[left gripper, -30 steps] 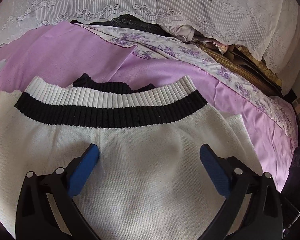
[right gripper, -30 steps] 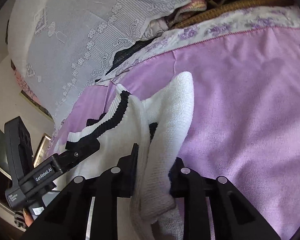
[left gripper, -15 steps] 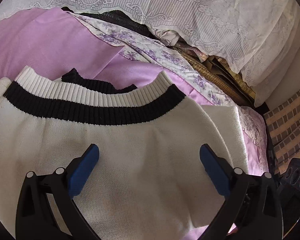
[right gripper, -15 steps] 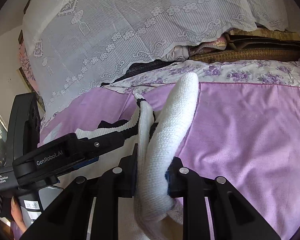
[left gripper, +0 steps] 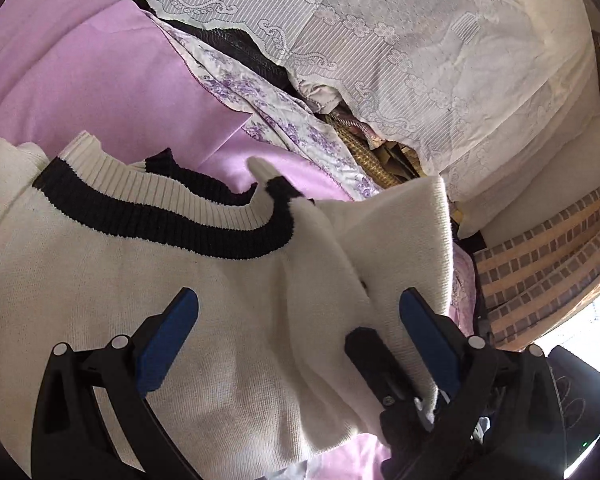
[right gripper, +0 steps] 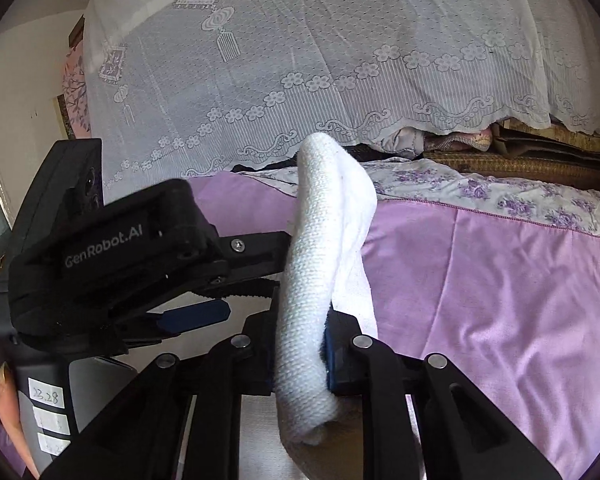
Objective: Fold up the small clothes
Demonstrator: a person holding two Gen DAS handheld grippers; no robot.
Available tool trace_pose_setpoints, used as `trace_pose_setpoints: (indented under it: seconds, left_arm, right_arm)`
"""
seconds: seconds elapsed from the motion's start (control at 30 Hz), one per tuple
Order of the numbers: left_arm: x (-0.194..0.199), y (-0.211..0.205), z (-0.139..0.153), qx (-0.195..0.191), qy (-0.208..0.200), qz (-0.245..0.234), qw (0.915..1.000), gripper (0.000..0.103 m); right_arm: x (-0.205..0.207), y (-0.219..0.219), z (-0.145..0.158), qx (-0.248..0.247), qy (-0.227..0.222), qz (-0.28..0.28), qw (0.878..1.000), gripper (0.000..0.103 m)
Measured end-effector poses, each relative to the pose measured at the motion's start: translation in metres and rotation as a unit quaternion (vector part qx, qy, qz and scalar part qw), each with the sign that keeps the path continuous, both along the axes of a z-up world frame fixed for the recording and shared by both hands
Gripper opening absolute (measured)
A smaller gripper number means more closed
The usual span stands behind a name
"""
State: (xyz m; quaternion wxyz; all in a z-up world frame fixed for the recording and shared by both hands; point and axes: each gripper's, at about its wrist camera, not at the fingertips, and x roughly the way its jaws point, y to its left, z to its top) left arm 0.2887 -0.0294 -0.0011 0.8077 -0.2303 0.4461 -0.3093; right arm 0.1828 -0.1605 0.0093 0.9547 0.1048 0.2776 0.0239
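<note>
A cream knit sweater with a black-and-white ribbed band lies on the purple sheet. My left gripper hovers open over its body, with the blue pads wide apart and nothing pinched. My right gripper grips a bunched fold of the sweater's right side. Its jaws are closing on that fabric, which stands up in a roll above the pads. In the left wrist view this lifted flap rises beside the right pad, and one black finger of the right gripper shows under it.
A white lace cover drapes over a pile at the back of the bed. Below it lie a floral-edged sheet and woven mats. Chequered cloth hangs at the right. A person's fingertip holds the left gripper's handle.
The right gripper has lifted the sweater's right side and carried it left, close to the left gripper. The left gripper rose and turned; the flap now stands up in its view.
</note>
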Motion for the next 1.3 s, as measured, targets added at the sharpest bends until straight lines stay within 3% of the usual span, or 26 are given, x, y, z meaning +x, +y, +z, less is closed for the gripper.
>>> trace_pose_setpoints:
  seconds: [0.1, 0.3, 0.43, 0.63, 0.8, 0.87, 0.9, 1.0, 1.1, 1.17, 1.23, 1.3]
  left_arm:
    - [-0.002, 0.007, 0.005, 0.011, -0.016, 0.008, 0.9998, 0.098]
    - [0.005, 0.013, -0.004, -0.038, 0.025, -0.015, 0.9989, 0.098]
    - [-0.002, 0.01, 0.003, -0.025, 0.009, -0.019, 0.9994, 0.098]
    - [0.001, 0.012, 0.01, 0.045, -0.028, -0.013, 0.9985, 0.098]
    - [0.003, 0.018, 0.012, 0.032, -0.022, -0.061, 0.9974, 0.096]
    - [0.002, 0.011, 0.012, 0.063, -0.033, -0.061, 0.9956, 0.073]
    - [0.003, 0.007, 0.01, 0.079, -0.029, -0.065, 0.9943, 0.054]
    - [0.009, 0.003, 0.0, 0.098, -0.016, -0.065, 0.993, 0.044]
    - [0.018, 0.012, -0.006, 0.071, 0.018, -0.071, 0.9948, 0.047]
    - [0.022, 0.023, -0.008, 0.051, 0.041, -0.066, 0.9957, 0.06]
    - [0.021, 0.037, -0.005, 0.058, 0.041, -0.042, 0.9966, 0.076]
    - [0.02, 0.044, -0.005, 0.053, 0.049, -0.034, 0.9968, 0.082]
  right_arm:
    - [0.001, 0.023, 0.005, -0.024, -0.001, 0.006, 1.0, 0.016]
    - [-0.003, 0.029, 0.002, -0.03, 0.0, 0.007, 1.0, 0.016]
    - [-0.005, 0.035, -0.002, -0.046, 0.006, 0.026, 0.999, 0.016]
    - [-0.009, 0.049, -0.012, -0.084, 0.01, 0.082, 0.993, 0.016]
    - [-0.012, 0.057, -0.011, -0.091, 0.008, 0.099, 0.991, 0.016]
    - [-0.014, 0.063, -0.01, -0.1, 0.005, 0.099, 0.99, 0.016]
    - [-0.015, 0.066, -0.011, -0.107, 0.004, 0.097, 0.99, 0.016]
    - [-0.013, 0.069, -0.012, -0.107, 0.008, 0.086, 0.991, 0.015]
    - [-0.012, 0.072, -0.012, -0.105, 0.008, 0.081, 0.991, 0.015]
    - [-0.013, 0.071, -0.01, -0.104, 0.005, 0.079, 0.991, 0.015]
    - [-0.014, 0.066, -0.009, -0.092, 0.005, 0.076, 0.993, 0.015]
    - [-0.014, 0.058, -0.008, -0.082, 0.005, 0.077, 0.994, 0.015]
